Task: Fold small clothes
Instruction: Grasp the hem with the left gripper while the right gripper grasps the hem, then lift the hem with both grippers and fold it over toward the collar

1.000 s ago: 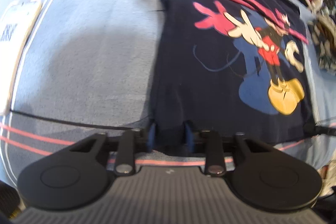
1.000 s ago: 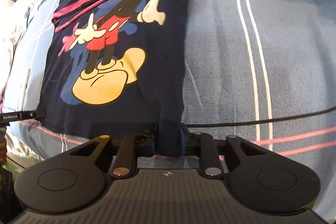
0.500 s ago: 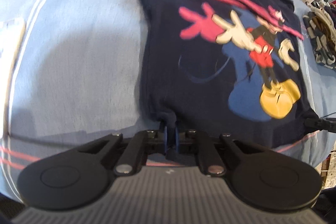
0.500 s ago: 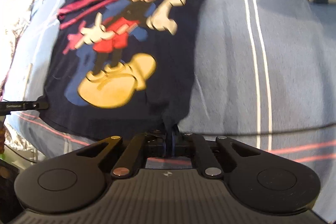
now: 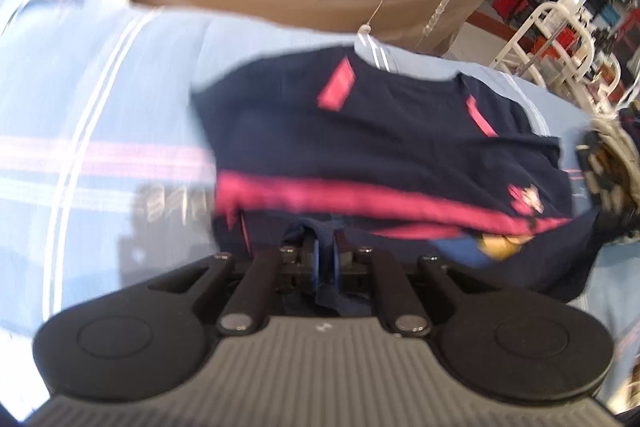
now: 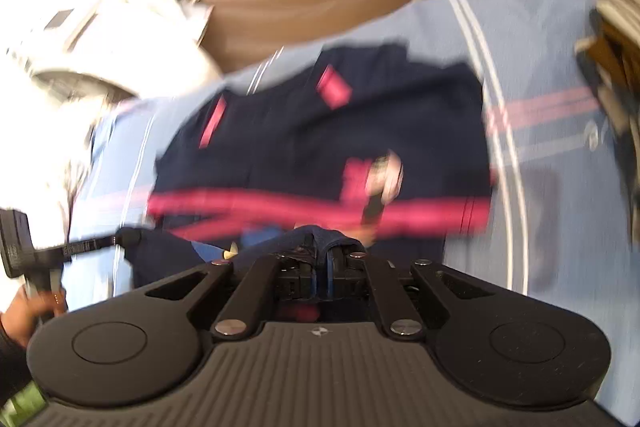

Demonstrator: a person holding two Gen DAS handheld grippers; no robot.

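Pinching the shirt's (image 5: 360, 131) near hem, left tongs (image 5: 326, 259) and right tongs (image 6: 322, 263) are both clamped narrow on navy cloth — the shirt lies ahead on the blue striped bed (image 5: 100, 99), collar end farthest, hem lifted toward it.

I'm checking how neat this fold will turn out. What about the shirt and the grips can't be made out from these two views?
- The cartoon print: both views, covered by the folded-over navy shirt; only a yellow scrap shows.
- Shirt edge alignment: both views, smeared by motion blur.
- How much hem each gripper pinches: left gripper, right gripper, hidden between the shut fingers.
- The shirt's near part: both views, behind the gripper bodies.
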